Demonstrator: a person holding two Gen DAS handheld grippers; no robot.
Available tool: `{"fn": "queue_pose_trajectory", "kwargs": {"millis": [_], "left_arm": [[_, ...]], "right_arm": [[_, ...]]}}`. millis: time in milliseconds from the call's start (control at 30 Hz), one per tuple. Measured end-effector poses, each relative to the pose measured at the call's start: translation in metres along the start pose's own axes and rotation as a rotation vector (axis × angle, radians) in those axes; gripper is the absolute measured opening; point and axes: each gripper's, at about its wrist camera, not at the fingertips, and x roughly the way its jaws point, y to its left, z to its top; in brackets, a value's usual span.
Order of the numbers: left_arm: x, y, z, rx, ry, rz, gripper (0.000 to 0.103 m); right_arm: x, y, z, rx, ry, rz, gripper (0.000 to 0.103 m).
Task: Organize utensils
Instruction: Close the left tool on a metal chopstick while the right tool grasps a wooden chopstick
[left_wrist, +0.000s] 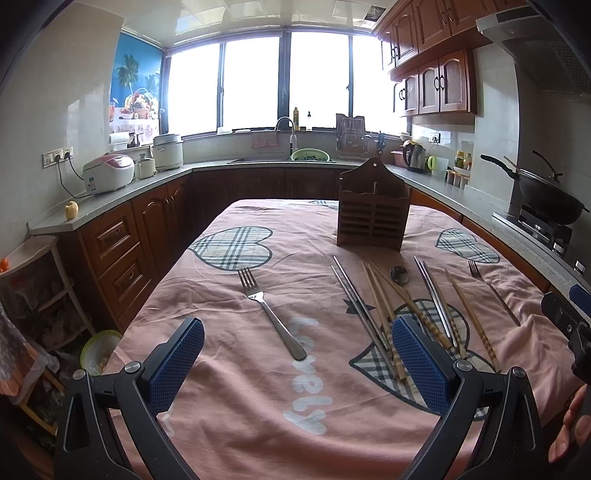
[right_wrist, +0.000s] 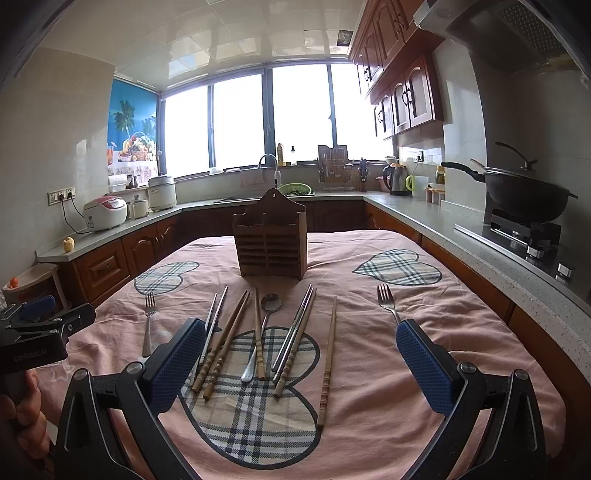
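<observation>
Wok (right_wrist: 524, 192) on stove, kettle (right_wrist: 397, 180), rice cooker (left_wrist: 108, 172) on counter.

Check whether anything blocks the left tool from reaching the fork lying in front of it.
Nothing visible does. The left tool is open above the pink tablecloth, and the fork lies alone between its fingers' line of approach, apart from the chopsticks to its right.

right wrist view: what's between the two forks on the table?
The spoon, flanked by bamboo chopsticks and metal chopsticks, lies between the left fork and right fork. Right wrist view shows it.
</observation>
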Motion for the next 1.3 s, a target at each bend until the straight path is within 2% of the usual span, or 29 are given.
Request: {"fn": "queue_pose_trajectory", "kwargs": {"millis": [200, 400, 533, 600, 967, 1133, 1300], "left_arm": [[0.032, 0.015, 0.015, -0.062, 0.105, -0.044, 0.102], [0.076, 0.028, 0.041, -0.114, 0.217, -0.078, 0.102], [0.104, 0.027, 0.06, -0.115, 0.261, -0.084, 0.095], [0.118, 0.027, 0.069, -0.11, 0.278, -0.09, 0.092], [0.202, 0.014, 0.105, -0.079, 0.343, -0.113, 0.076], [0.245, 0.007, 0.119, -0.072, 0.364, -0.108, 0.064], [0.287, -0.006, 0.125, -0.043, 0.409, -0.119, 0.057]], "right_arm": [[0.016, -0.006, 0.007, 0.025, 0.043, 0.039, 0.103], [0.052, -0.016, 0.019, 0.078, 0.136, 0.08, 0.103], [0.084, -0.024, 0.025, 0.118, 0.206, 0.098, 0.101], [0.099, -0.027, 0.028, 0.134, 0.238, 0.108, 0.095], [0.184, -0.042, 0.045, 0.198, 0.377, 0.124, 0.043], [0.222, -0.044, 0.044, 0.212, 0.453, 0.121, 0.034], [0.256, -0.05, 0.039, 0.234, 0.52, 0.119, 0.027]]}}
